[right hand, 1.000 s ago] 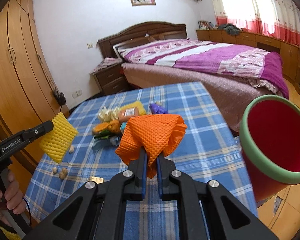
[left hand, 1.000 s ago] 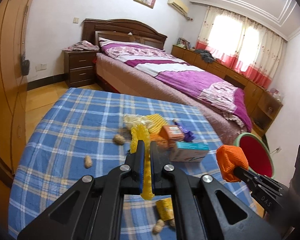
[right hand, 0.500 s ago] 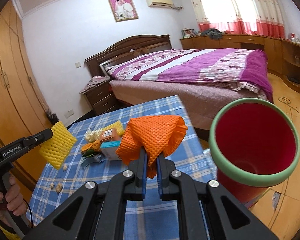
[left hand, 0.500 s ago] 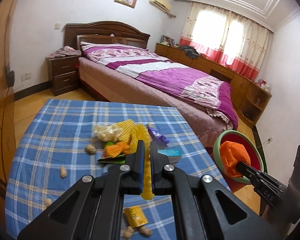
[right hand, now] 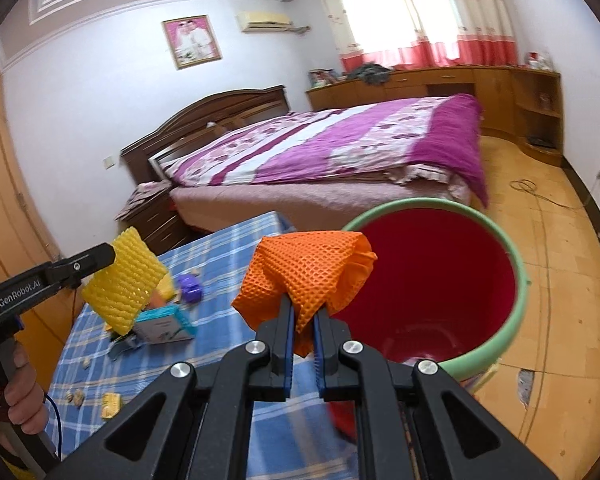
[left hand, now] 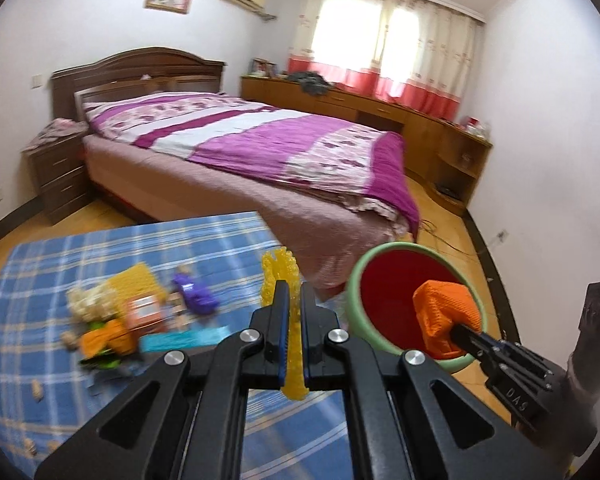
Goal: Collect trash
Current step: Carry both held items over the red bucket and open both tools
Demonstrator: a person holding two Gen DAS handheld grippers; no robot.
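Here, right gripper (right hand: pixel 301 316) fingers pinching orange net (right hand: pixel 306 276) over the red bin's (right hand: pixel 518 280) near rim, left gripper (left hand: pixel 291 300) fingers clamping yellow net (left hand: pixel 281 276) beside the bin, more litter (left hand: pixel 140 312) on the blue checked desk (left hand: pixel 60 256) left of the bin.

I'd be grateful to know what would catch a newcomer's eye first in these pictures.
Probably the orange foam net pinched in the right gripper, held at the mouth of the red bin with a green rim beside the table. Next, the yellow foam net clamped in the left gripper, above the blue checked tablecloth where assorted trash lies.
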